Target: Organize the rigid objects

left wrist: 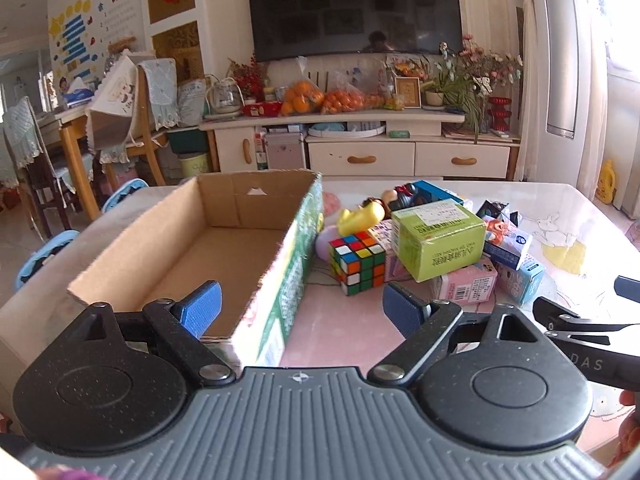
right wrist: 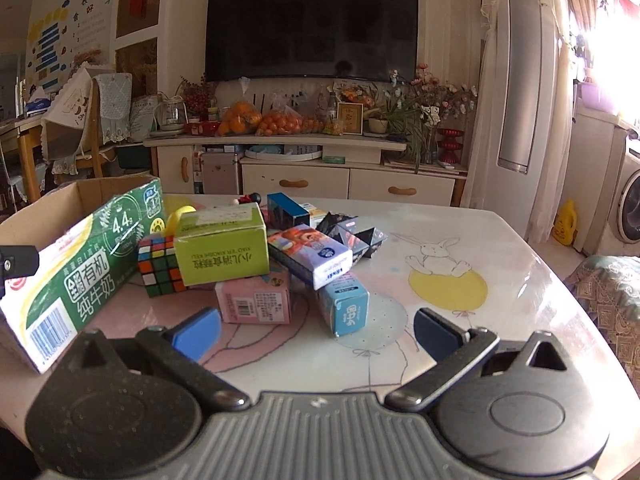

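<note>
An open cardboard box [left wrist: 224,248] with green printed sides stands on the left of the table and looks empty; it also shows in the right wrist view [right wrist: 80,264]. Right of it lies a pile: a Rubik's cube [left wrist: 357,262] [right wrist: 160,266], a green box [left wrist: 438,242] [right wrist: 222,242], a pink box [left wrist: 466,284] [right wrist: 254,300], a light blue carton [right wrist: 344,306], a yellow toy [left wrist: 360,216]. My left gripper [left wrist: 302,310] is open over the box's near right wall. My right gripper [right wrist: 316,330] is open, in front of the pile.
The table [right wrist: 480,320] has a glossy top with a rabbit drawing at the right. Black folded cubes [right wrist: 356,236] and a dark blue box [right wrist: 286,210] lie at the back of the pile. A TV cabinet [left wrist: 360,152] and chairs [left wrist: 132,120] stand beyond.
</note>
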### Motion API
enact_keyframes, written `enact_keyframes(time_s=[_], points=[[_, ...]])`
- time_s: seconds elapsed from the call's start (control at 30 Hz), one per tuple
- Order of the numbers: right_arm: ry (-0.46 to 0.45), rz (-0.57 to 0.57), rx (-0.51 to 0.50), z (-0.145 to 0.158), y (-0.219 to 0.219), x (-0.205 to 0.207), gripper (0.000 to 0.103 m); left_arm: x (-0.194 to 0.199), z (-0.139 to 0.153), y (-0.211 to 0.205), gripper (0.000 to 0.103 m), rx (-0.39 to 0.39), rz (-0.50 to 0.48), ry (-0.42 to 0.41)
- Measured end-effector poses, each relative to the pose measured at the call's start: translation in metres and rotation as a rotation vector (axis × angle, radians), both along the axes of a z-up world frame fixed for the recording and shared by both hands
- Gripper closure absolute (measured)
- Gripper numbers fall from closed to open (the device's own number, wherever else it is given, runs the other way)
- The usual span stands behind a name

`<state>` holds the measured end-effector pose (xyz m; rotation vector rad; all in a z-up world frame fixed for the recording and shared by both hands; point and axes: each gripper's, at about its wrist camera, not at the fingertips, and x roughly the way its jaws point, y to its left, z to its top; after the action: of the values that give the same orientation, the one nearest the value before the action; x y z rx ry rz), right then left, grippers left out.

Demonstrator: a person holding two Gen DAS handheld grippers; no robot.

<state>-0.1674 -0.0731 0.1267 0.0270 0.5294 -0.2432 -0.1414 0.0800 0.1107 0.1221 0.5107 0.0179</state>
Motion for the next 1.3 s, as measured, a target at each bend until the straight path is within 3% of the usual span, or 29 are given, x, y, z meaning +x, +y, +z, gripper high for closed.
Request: enact_keyframes(time_s=[0.47,0.87,1.07,1.3], points=[[-0.084,0.108,-0.063,0.044,0.068,-0.023,0.001,-0.038,0.023,0.046,0.000,-0.019,0.089,-0.054],[-0.121,0.160,-0.103,0.062,0.105,-0.032,0.001,-0.052,0.035,0.068,0.000,-0.043,0.126,-0.069],[-0.140,0.165,-0.103,0.057,0.107,-0.038,0.001,-0.051,0.035,0.064,0.000,-0.058,0.121,-0.064],[-0.086,0.108,-0.096,0.019,0.077,-0.034,0.001,-0.042,0.026,0.049,0.000,-0.097,0.043,-0.046]])
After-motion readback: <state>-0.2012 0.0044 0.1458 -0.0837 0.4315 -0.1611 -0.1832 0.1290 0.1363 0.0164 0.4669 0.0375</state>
